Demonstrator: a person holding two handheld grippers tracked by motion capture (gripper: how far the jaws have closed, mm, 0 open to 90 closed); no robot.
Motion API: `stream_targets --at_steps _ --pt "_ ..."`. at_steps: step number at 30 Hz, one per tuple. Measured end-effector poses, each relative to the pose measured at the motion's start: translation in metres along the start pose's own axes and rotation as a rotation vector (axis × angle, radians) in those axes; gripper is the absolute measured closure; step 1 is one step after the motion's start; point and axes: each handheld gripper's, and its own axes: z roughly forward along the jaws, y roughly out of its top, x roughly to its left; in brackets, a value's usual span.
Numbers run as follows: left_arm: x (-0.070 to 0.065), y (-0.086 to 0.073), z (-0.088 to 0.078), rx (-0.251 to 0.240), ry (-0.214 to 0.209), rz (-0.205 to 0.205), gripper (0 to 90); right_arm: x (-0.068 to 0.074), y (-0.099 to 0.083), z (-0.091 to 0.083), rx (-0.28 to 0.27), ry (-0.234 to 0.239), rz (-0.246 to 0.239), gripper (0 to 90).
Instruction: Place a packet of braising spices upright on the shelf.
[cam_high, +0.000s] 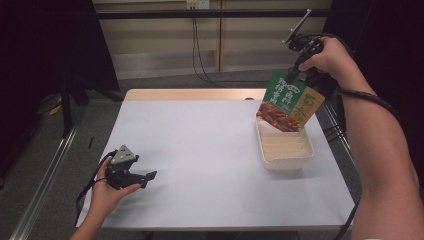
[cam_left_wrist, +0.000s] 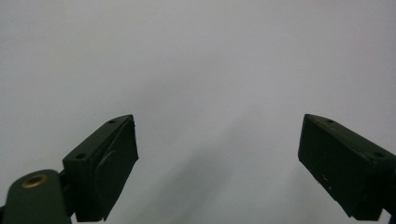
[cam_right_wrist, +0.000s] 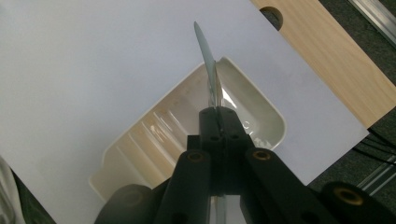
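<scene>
High view first: the right gripper (cam_high: 296, 75) is raised over the far right of the table, jaws pinched tight on the top edge of a green and yellow food packet (cam_high: 287, 102). The packet hangs down from it at a tilt, its lower end dipping into the far end of a white ribbed tray (cam_high: 295, 155) directly below. In the right gripper view the jaws meet on the packet (cam_right_wrist: 210, 74), seen edge-on as a thin sliver, with the tray (cam_right_wrist: 261, 100) beneath and the white tabletop (cam_right_wrist: 93, 70) spreading out past it; a strip of bare wood (cam_right_wrist: 336, 60) runs along the table's far edge.

Well away, at the near left corner, the left gripper (cam_high: 150, 176) lies low in the person's hand (cam_high: 107, 192), just above the tabletop (cam_high: 200, 150). In the left gripper view its jaws stand wide apart with nothing between them, plain white surface (cam_left_wrist: 210, 70) ahead.
</scene>
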Motion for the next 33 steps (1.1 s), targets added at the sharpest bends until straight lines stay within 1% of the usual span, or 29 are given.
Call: stream_targets --at_steps 1,3,4,5,6,8,10,12,13,15,16,18,20,21,22,26,27,28,30,31,32,33 --pt "0.0 0.0 0.0 0.0 -0.001 0.002 11.7 0.001 0.001 0.0 0.003 -0.003 0.01 90.0" --pt "0.0 0.0 0.0 0.0 -0.002 0.0 11.7 0.0 0.001 0.001 -0.002 -0.01 -0.005 90.0" --pt "0.0 0.0 0.0 0.001 -0.001 0.007 11.8 0.0 0.001 0.001 -0.006 -0.013 -0.013 90.0" --pt "0.0 0.0 0.0 0.001 -0.002 0.005 11.8 0.001 0.002 0.002 -0.01 -0.01 -0.004 90.0" --pt "-0.001 0.0 0.0 -0.001 -0.004 -0.006 11.8 0.001 0.002 0.002 -0.013 -0.015 -0.004 90.0" --pt "0.0 0.0 0.0 0.001 -0.004 0.0 11.7 0.0 0.002 0.003 -0.011 -0.017 -0.008 89.7" --pt "-0.001 0.0 0.0 0.002 -0.005 -0.007 11.7 -0.001 0.002 0.003 -0.018 -0.019 -0.003 88.9" --pt "0.0 0.0 0.0 0.004 -0.004 0.005 11.7 -0.002 0.002 0.004 -0.024 -0.02 -0.009 88.7" --pt "0.0 0.0 0.0 0.003 -0.004 0.004 11.7 -0.002 0.002 0.003 -0.024 -0.018 -0.011 88.5" --pt "0.0 0.0 0.0 0.003 -0.005 0.004 11.7 -0.001 0.003 0.002 -0.027 -0.017 0.006 84.9" --pt "0.0 0.0 0.0 0.001 -0.005 -0.001 11.7 -0.001 0.003 0.002 -0.042 -0.019 0.002 82.8" --pt "0.0 0.0 0.0 0.001 -0.005 -0.005 11.7 0.0 0.003 -0.001 -0.044 -0.026 0.021 77.1" --pt "0.0 0.0 0.0 0.001 -0.008 -0.006 11.7 0.0 0.004 -0.003 -0.05 -0.037 0.048 68.4" --pt "-0.001 0.0 0.0 0.001 -0.009 -0.006 11.8 0.0 0.004 -0.004 -0.058 -0.041 0.044 66.4" --pt "0.0 0.0 0.0 0.004 -0.007 0.006 11.7 0.0 0.004 -0.005 -0.062 -0.042 0.047 64.7" --pt "0.0 0.0 0.0 -0.001 -0.015 -0.002 11.8 0.002 0.003 -0.007 -0.061 -0.051 0.056 57.0" --pt "0.0 0.0 0.0 -0.002 -0.016 -0.002 11.7 0.002 0.003 -0.007 -0.061 -0.058 0.051 54.8" --pt "-0.001 0.0 0.0 0.0 -0.017 -0.003 11.7 0.002 0.002 -0.006 -0.061 -0.056 0.048 54.4" --pt "0.0 0.0 0.0 0.009 -0.013 0.006 11.7 0.003 0.002 -0.006 -0.059 -0.059 0.046 51.4" --pt "0.0 0.0 0.0 0.005 -0.017 0.006 11.7 0.004 0.002 -0.006 -0.061 -0.055 0.047 50.8" --pt "-0.001 0.0 0.0 -0.002 -0.02 -0.004 11.7 0.005 0.002 -0.006 -0.059 -0.05 0.054 49.6" --pt "-0.001 0.0 0.001 -0.005 -0.023 -0.012 11.7 0.006 0.002 -0.007 -0.055 -0.055 0.06 47.4"
